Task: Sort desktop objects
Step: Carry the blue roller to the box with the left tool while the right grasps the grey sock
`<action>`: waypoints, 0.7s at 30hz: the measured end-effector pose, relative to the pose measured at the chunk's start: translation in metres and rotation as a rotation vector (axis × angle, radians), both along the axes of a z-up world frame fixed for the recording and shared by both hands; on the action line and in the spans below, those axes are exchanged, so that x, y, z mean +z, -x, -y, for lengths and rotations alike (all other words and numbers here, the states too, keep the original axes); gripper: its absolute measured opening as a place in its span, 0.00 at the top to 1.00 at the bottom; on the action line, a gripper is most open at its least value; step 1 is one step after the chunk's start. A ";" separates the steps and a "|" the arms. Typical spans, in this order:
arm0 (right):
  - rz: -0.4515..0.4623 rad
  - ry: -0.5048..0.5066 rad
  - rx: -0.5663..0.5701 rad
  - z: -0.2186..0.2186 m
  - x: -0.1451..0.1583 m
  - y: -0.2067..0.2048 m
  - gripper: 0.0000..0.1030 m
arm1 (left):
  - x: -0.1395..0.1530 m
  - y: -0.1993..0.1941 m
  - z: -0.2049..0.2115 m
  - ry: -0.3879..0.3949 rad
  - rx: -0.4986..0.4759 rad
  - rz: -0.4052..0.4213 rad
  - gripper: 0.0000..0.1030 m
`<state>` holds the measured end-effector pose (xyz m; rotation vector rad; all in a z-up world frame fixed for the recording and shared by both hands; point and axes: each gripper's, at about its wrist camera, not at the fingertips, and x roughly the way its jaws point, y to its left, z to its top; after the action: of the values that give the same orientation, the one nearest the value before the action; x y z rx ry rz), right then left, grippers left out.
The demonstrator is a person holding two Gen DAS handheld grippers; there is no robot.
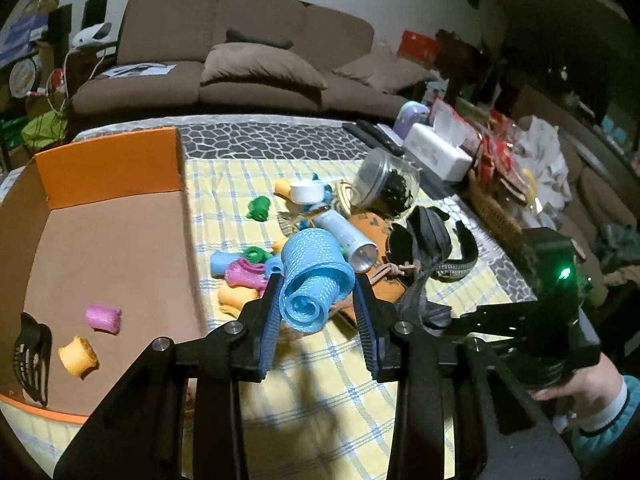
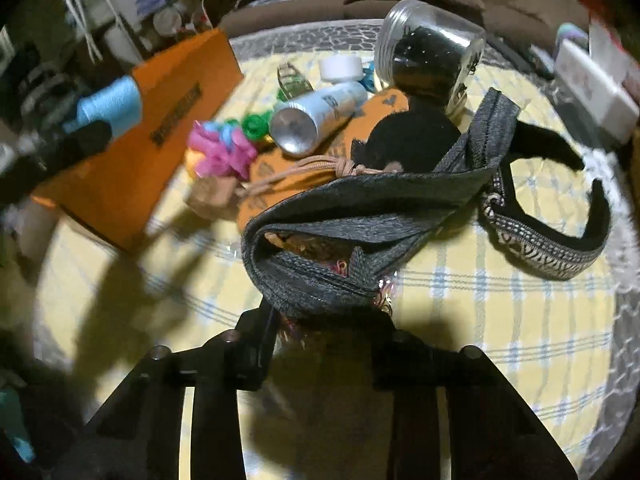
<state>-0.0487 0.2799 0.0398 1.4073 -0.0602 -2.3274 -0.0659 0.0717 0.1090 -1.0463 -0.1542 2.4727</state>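
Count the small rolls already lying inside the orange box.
2. A pink roll lies on the box floor near its front-left corner, and a yellow roll sits just in front of it, beside a black mesh piece. Others may be hidden.

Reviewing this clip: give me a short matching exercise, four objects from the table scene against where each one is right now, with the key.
Things:
1. blue mesh roll
2. pink mesh roll
3. grey fabric pouch
4. glass jar

Places:
A. lying on the floor of the cardboard box
B. on its side at the far end of the pile
C. between the left gripper pads
D. at the right gripper fingertips

Pairs: 1-C, 2-A, 3-D, 4-B
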 end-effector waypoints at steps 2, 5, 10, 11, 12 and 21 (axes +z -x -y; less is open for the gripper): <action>0.007 0.078 0.006 -0.003 0.007 -0.001 0.71 | 0.002 0.001 0.009 -0.010 0.013 0.001 0.69; 0.024 0.214 0.014 -0.003 0.021 0.001 0.72 | 0.005 0.003 0.027 -0.031 0.045 0.007 0.69; 0.047 0.549 0.004 -0.014 0.036 0.003 0.74 | 0.005 0.009 0.057 -0.047 0.110 0.013 0.69; 0.044 0.594 -0.003 -0.016 0.038 0.004 0.75 | 0.005 0.011 0.062 -0.047 0.121 0.013 0.69; 0.034 0.629 -0.010 -0.018 0.042 0.005 0.75 | 0.005 0.012 0.067 -0.046 0.131 0.014 0.69; -0.121 0.729 0.002 -0.008 0.088 0.011 0.77 | -0.004 0.015 0.093 -0.031 0.166 0.044 0.69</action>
<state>-0.0597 0.2884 0.1282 0.8889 -0.7809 -2.0511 -0.0811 -0.0211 0.1053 -1.1157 -0.3036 2.5866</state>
